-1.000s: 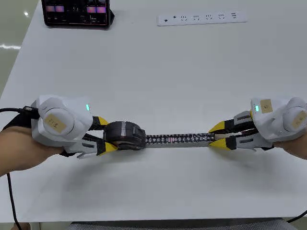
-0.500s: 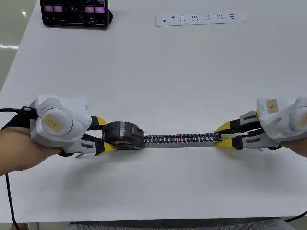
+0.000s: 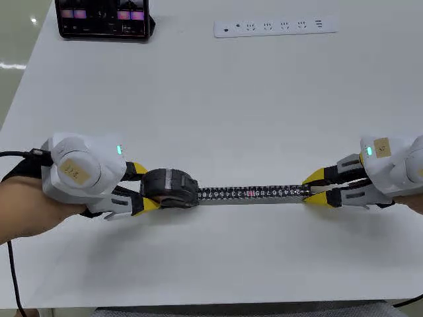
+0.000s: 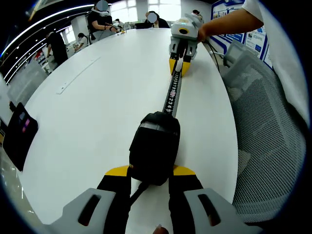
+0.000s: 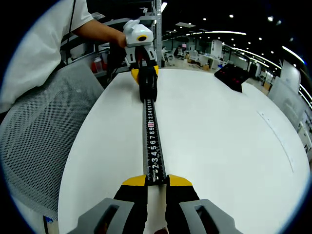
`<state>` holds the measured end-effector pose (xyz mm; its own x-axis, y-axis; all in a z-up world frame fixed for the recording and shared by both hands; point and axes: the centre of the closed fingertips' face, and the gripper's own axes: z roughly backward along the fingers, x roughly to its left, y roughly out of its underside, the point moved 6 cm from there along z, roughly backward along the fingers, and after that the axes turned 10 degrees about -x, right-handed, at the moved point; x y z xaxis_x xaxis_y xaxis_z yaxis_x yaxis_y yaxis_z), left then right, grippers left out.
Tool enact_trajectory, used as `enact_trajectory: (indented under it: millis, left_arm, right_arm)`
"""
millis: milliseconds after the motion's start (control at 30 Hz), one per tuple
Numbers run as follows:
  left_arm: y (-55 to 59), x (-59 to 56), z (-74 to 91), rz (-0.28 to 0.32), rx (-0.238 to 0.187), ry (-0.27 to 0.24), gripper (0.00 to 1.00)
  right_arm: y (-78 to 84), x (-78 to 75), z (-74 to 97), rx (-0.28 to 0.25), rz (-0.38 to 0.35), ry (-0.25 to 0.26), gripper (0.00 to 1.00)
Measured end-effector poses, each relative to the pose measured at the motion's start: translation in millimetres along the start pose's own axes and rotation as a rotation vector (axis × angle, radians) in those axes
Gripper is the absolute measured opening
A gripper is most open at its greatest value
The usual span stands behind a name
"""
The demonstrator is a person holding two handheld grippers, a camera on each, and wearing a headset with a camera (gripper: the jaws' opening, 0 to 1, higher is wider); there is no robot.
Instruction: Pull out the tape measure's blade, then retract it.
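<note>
Blade (image 3: 251, 193) runs longer now than a second ago: my right gripper (image 3: 313, 189) has drawn farther to my right along the table (image 3: 218, 99), and more of the numbered strip lies bare between my two hands. The case (image 3: 170, 187) sits where it was, low on the table's left side, clamped between the yellow-tipped jaws of my left gripper (image 3: 147, 186), which has hardly moved. My right gripper's jaws pinch the blade's free end, and the strip stretches straight and flat just above the tabletop from one gripper to the other. In the right gripper view I read white figures 1 to 9 on the black blade, then a red mark, then more white figures running toward the case, too small to make out. A tan sticker (image 3: 73, 172) on my left gripper and another on the right carry writing I cannot read. At the far edge lie a white power strip (image 3: 274, 26) and a dark screen (image 3: 104, 16) showing pink and purple tiles, their text illegible.
</note>
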<state>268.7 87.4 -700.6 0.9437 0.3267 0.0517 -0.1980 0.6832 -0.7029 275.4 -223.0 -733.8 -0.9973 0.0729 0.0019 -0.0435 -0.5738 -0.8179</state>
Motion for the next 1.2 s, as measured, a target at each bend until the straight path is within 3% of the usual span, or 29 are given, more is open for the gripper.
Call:
enact_trajectory:
  millis: [1200]
  left_arm:
    - [0.7,0.0,-0.1,-0.001,0.000,-0.004,0.24]
  right_arm:
    - [16.2,0.4,31.8,0.076,-0.001,-0.007,0.09]
